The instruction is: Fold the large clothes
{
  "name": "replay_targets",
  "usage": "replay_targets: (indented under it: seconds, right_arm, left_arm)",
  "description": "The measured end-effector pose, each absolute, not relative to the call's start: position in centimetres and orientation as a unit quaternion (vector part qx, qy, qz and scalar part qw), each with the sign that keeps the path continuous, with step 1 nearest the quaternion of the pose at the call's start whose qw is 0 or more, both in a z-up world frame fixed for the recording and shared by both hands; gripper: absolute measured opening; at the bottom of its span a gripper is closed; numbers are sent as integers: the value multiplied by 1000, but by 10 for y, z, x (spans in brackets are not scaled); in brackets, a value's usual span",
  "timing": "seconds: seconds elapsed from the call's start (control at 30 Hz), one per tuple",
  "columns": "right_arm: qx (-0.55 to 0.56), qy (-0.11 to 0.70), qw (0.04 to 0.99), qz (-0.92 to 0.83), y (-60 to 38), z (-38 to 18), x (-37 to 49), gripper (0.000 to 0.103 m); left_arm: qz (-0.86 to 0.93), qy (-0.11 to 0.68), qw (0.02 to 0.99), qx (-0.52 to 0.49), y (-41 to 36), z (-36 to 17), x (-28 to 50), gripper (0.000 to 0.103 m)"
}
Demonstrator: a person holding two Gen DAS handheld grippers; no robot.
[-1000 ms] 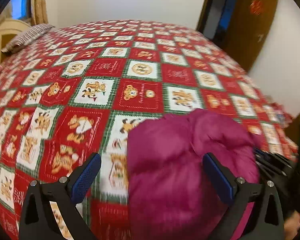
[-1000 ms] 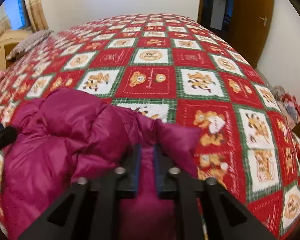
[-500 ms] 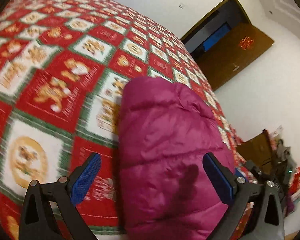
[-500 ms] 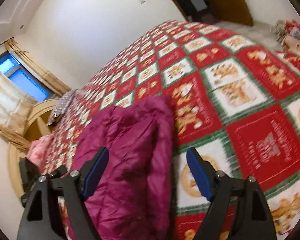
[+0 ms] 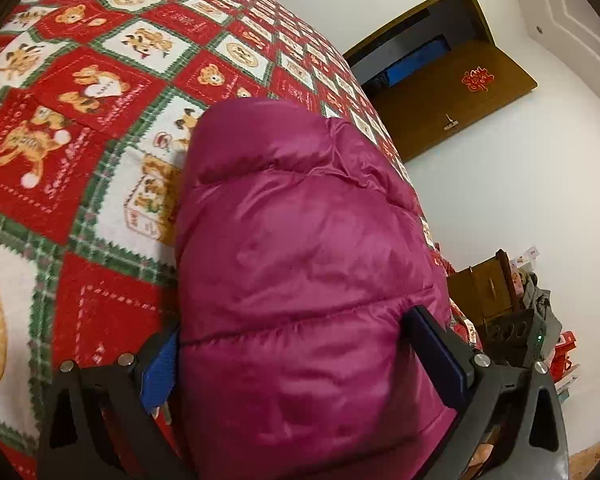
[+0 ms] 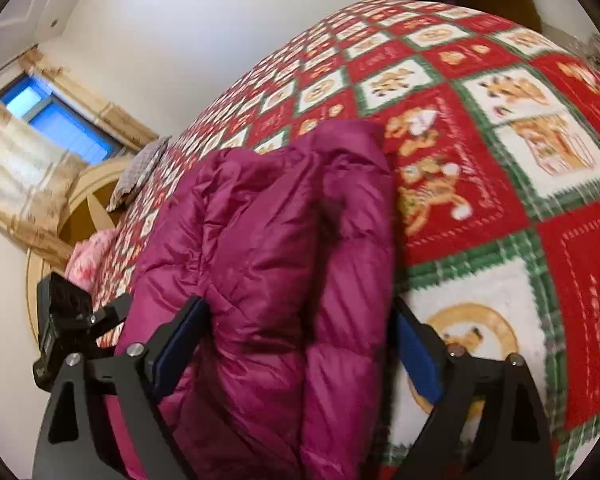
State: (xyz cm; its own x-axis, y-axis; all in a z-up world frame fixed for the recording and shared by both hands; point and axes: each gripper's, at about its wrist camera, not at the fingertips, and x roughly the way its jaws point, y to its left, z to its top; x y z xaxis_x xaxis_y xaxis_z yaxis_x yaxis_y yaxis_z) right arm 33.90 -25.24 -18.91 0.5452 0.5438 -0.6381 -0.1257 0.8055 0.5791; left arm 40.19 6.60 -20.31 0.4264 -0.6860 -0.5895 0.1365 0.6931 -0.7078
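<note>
The jacket (image 5: 308,280) (magenta, quilted) lies bundled on the bed (image 5: 80,128). The left gripper (image 5: 300,364) has its fingers spread wide on either side of the bundle. The right gripper (image 6: 300,344) likewise straddles it, fingers wide, gripping nothing.

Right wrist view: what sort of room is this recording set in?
Most likely a home bedroom: a wide bed under a red teddy-bear quilt, a pillow by a curved wooden headboard, and a curtained window.
</note>
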Motion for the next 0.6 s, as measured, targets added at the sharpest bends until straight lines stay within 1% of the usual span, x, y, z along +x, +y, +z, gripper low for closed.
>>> replay_targets:
  seconds: [0.1,0.17,0.27,0.3,0.33,0.37,0.47,0.6]
  right_arm:
    - [199,443,850,205,-238,-190,340,93]
    - [174,449,853,201,-226,-188,340,86]
    - [163,455,853,199,-220,-189,335,68]
    - [163,456,852,199,-218,-189,333,64]
    - [166,458,849,202,-217,-189,331,57]
    - [172,462,846,203,-216,-190,328,54]
    - [168,464,848,192,-212,-190,322,50]
    - [160,469,849,184,-205,-187,309,48]
  left_arm:
    - [-259,474,804,-251,55,-199,402,102]
    - [-253,478,813,-217,46,-196,401,102]
    - [-246,481,820,-189,42,-194,399,101]
    - [-245,481,823,-178,41,-193,398,99]
    - [-243,480,826,-168,41,-192,396,98]
    - [-241,478,830,-155,40,-191,393,94]
    - [-235,471,841,-127,40,-186,382,89]
    - [-226,473,845,-110,42,-182,370,87]
